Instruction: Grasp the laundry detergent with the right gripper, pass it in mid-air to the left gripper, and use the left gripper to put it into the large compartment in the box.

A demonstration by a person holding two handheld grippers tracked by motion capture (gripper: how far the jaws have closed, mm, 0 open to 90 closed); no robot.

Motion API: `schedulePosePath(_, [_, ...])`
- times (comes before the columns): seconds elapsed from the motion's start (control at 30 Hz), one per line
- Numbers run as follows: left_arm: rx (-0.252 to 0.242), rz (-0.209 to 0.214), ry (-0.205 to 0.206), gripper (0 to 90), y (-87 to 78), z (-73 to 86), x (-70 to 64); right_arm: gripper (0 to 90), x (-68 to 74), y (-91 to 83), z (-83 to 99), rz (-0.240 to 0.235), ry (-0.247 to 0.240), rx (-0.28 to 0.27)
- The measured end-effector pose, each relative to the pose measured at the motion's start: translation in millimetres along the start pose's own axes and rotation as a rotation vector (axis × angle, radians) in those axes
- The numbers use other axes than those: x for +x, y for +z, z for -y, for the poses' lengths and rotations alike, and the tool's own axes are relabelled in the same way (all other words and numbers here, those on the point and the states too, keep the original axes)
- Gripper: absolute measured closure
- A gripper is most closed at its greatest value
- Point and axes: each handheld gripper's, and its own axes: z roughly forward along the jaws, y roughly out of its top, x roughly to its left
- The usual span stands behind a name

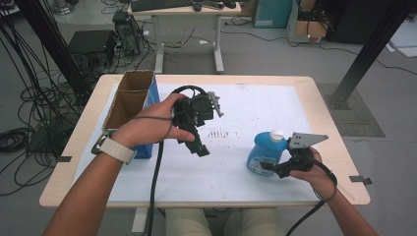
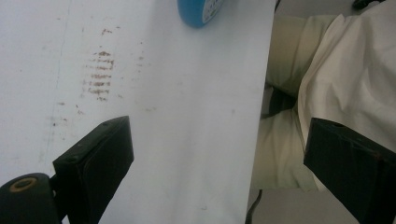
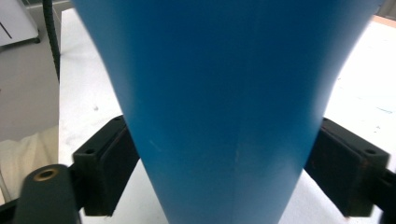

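Note:
A blue bottle (image 1: 264, 156) with a white cap (image 1: 277, 133) stands upright on the white table sheet (image 1: 255, 103) at the right. My right gripper (image 1: 269, 167) is at its lower body from the near side, and in the right gripper view both jaws press the sides of the blue bottle (image 3: 224, 93), so my right gripper (image 3: 224, 144) is shut on it. My left gripper (image 1: 197, 146) is held above the middle of the sheet, jaws pointing down toward the near edge. In the left gripper view my left gripper (image 2: 217, 135) stands wide open and holds nothing, with the bottle's base (image 2: 201, 11) at the top.
An open cardboard box (image 1: 129, 96) with a blue side stands at the table's left, beside my left forearm. Brown smudges (image 1: 221, 132) mark the sheet's middle. Beyond the table stand a desk (image 1: 184, 10), floor cables and black frame posts (image 1: 373, 49).

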Motion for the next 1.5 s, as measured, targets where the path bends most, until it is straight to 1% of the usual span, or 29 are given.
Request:
schedulePosePath(0.2, [0.0, 0.002, -0.002, 8.6, 0.4, 0.4, -0.1, 21.6, 0.4, 1.2, 1.6, -0.003, -0.003, -0.017])
schedulePosePath(0.47, [0.001, 0.002, -0.001, 8.6, 0.5, 0.1, 0.5, 27.8, 0.3, 2.1, 2.7, -0.012, -0.008, -0.025])
schedulePosePath(0.6, [0.001, 0.004, -0.004, 8.6, 1.7, 0.5, 0.7, 30.3, 1.1, 2.4, 3.2, -0.015, -0.001, -0.026])
schedulePosePath(0.7, [0.006, 0.002, -0.007, 8.7, 2.0, 0.9, 1.4, 34.2, 1.1, 3.1, 3.4, -0.013, -0.01, -0.028])
schedulePosePath(0.73, [0.006, 0.003, -0.009, 8.7, 2.0, 0.9, 1.4, 35.8, 1.1, 3.5, 3.5, -0.021, -0.01, -0.032])
schedulePosePath(0.83, [0.003, 0.002, -0.011, 8.7, 2.1, 1.3, 1.5, 40.3, 0.7, 3.3, 3.6, -0.017, -0.007, -0.036])
schedulePosePath(1.07, [0.003, 0.003, -0.011, 8.7, 2.1, 1.7, 1.9, 41.0, 1.0, 3.2, 3.6, -0.011, -0.011, -0.034])
schedulePosePath(1.2, [0.002, 0.003, -0.011, 8.7, 2.1, 1.7, 1.9, 41.0, 1.6, 3.1, 3.8, -0.003, -0.004, -0.035])
schedulePosePath(1.23, [0.001, 0.002, -0.009, 8.7, 2.4, 1.7, 1.9, 41.0, 1.3, 3.0, 4.0, -0.014, 0.004, -0.034])
schedulePosePath(1.27, [0.0, 0.002, -0.009, 8.7, 2.5, 1.6, 1.7, 41.0, 0.7, 3.3, 4.0, -0.018, 0.002, -0.036])
schedulePosePath(1.33, [0.0, 0.002, -0.009, 8.7, 2.6, 1.5, 1.7, 41.0, 1.0, 3.2, 3.8, -0.017, 0.004, -0.033])
schedulePosePath(1.4, [0.001, 0.003, -0.009, 8.8, 2.4, 1.4, 1.7, 41.1, 1.0, 3.3, 3.7, -0.015, -0.004, -0.033])
schedulePosePath(1.5, [0.0, 0.005, -0.008, 8.9, 2.7, 1.3, 1.9, 41.0, 1.8, 2.6, 4.0, -0.014, 0.009, -0.027])
